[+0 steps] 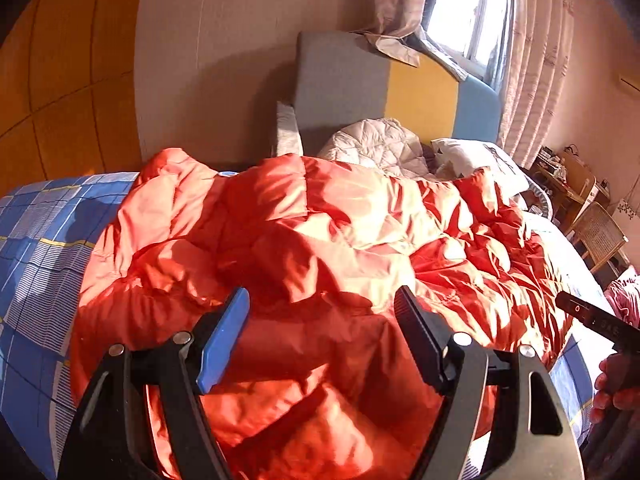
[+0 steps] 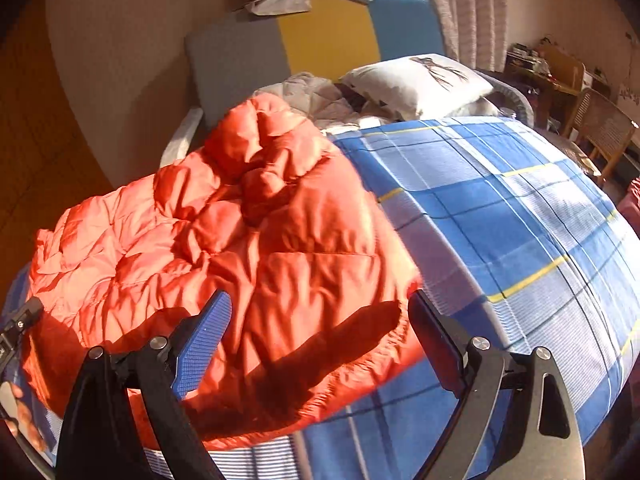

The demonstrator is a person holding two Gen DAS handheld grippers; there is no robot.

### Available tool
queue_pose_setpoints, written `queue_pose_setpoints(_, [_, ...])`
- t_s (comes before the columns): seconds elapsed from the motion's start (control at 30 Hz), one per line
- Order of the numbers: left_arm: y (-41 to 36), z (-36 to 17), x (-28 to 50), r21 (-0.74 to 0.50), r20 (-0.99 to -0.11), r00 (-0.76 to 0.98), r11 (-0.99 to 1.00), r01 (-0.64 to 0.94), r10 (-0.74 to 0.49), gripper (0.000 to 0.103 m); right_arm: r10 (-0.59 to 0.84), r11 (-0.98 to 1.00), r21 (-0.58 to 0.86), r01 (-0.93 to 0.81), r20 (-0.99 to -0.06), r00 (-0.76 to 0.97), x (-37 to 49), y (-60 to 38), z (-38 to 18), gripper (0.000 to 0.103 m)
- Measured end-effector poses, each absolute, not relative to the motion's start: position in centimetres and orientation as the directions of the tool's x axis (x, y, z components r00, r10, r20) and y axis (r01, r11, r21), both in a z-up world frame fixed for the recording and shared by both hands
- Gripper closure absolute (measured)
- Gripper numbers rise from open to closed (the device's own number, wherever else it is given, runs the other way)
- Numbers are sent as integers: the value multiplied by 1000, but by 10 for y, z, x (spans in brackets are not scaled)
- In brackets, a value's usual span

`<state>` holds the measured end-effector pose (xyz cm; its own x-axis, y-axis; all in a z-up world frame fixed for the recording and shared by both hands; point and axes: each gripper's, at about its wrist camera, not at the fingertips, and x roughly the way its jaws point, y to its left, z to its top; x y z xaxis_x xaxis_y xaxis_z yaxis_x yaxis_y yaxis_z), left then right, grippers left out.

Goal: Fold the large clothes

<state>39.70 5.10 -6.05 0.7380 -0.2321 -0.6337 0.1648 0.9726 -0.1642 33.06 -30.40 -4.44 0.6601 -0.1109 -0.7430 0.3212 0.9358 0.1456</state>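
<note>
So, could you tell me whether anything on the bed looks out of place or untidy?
The orange puffer jacket lies crumpled, not flat, on the blue plaid sheet, its hem bunched at the near edge. A curtain droops onto the headboard. Nothing looks damaged.

Each claw (image 1: 322, 306) (image 2: 320, 312): black frame, silver screws, one blue ribbed finger (image 2: 200, 352), one black finger (image 2: 436, 344).
</note>
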Motion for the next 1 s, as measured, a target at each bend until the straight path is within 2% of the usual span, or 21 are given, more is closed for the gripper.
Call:
queue_pose_setpoints(0.17, [28,-65,398,-158,-650,716,967,202,-256,28,-68,887,241,395,-775,628,321,-338,-65,10])
queue_pose_setpoints(0.4, [32,-87,404,-155,-690,679,968,199,-250,28,77,847,382,369,-776,626,329,-343,-89,10])
queue_pose_setpoints(0.73, [35,-97,405,-167,-695,666,962,218,-271,28,145,808,462,365,-757,637,346,-335,-98,10])
queue_pose_setpoints(0.8, [36,-98,406,-177,-695,663,960,218,-279,28,150,796,476,373,-752,642,348,-336,-99,12])
queue_pose_setpoints(0.87, [36,-98,406,-182,-696,661,959,218,-282,28,160,791,490,367,-744,648,350,-335,-97,19])
queue_pose_setpoints(1.0, [36,-100,406,-196,-697,655,957,216,-290,28,188,771,523,362,-731,656,346,-340,-96,20])
